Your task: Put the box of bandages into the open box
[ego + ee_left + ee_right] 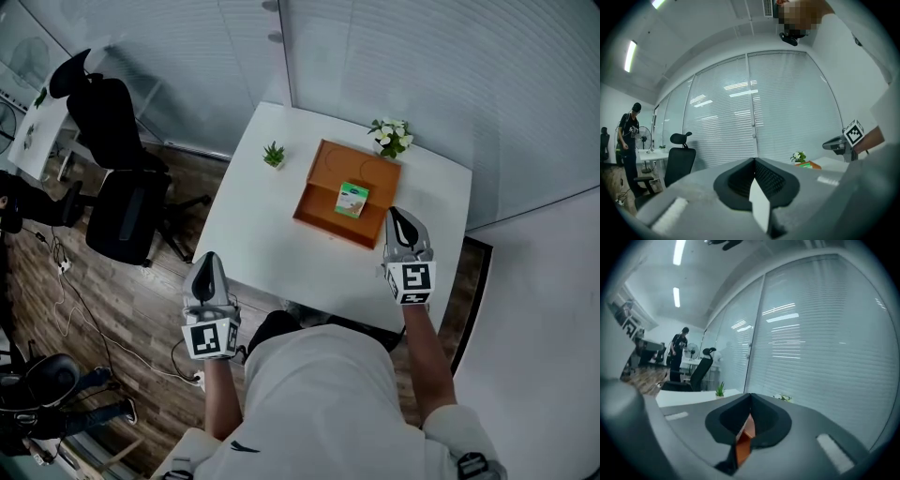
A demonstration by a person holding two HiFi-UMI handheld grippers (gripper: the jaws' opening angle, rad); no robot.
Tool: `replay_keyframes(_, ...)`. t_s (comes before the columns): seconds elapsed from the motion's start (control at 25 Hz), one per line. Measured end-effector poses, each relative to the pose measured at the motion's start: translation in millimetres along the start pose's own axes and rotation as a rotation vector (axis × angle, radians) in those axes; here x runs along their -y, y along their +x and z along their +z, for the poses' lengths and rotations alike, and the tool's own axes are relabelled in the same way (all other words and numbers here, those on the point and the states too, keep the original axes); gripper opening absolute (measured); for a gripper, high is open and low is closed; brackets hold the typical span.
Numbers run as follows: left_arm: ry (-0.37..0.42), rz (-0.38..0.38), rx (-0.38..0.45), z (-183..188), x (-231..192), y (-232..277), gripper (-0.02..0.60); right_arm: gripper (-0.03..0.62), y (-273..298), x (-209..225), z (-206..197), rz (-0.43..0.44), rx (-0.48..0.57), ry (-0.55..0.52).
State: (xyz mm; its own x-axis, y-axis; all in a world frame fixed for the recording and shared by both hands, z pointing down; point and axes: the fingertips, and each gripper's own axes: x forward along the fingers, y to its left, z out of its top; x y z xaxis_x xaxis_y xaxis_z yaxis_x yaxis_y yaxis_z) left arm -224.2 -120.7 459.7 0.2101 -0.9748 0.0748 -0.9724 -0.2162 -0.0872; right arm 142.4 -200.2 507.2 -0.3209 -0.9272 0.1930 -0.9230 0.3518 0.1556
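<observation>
At the far left, two black office chairs (127, 220) are standing on the wood floor, well apart from the work. The left gripper (208, 269) is hanging by the near-left corner of the white table (253, 216); its jaws are pressing flat together with nothing between them, only a sliver of pale surface showing in the gap below. Further along, a small green plant (274, 155) is sitting on the table near the orange open box (319, 192). The box of bandages (352, 200), green and white, is already lying inside that open box, toward its right half, so the task is looking done or nearly so. White flowers (391, 136) are standing just beyond the far right corner of the open box. The right gripper (398, 223) is hovering just beside the near right corner of the open box, its jaws closed on themselves and holding nothing, with orange showing beneath them. If the carton needs shifting, it is probably going to handle as light, thin card: stiff enough to lift yet easy to dent, and a little slick. A gentle pinch across its two narrow sides seems the safest hold.
</observation>
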Motion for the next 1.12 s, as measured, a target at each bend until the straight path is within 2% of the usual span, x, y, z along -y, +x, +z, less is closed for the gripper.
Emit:
replay_keyframes(0.12,-0.002,-0.005,0.005,1,3,1,0.006,0.005,-18,7,3,-0.031,0.024,0.109)
replay_keyframes(0.36,-0.007,-0.010,0.016,3,6,0,0.006,0.005,-51,16,1,-0.104,0.041,0.210)
replay_keyframes(0.64,-0.006,-0.019,0.023,5,11,-3,0.006,0.005,-68,18,1,-0.113,0.036,0.189)
replay_keyframes(0.84,-0.001,-0.025,0.024,7,17,-8,0.006,0.005,-72,13,9,-0.085,0.050,0.177)
replay_keyframes(1.12,0.000,-0.029,0.042,14,25,-19,0.006,0.003,-100,0,35,-0.029,0.148,0.138)
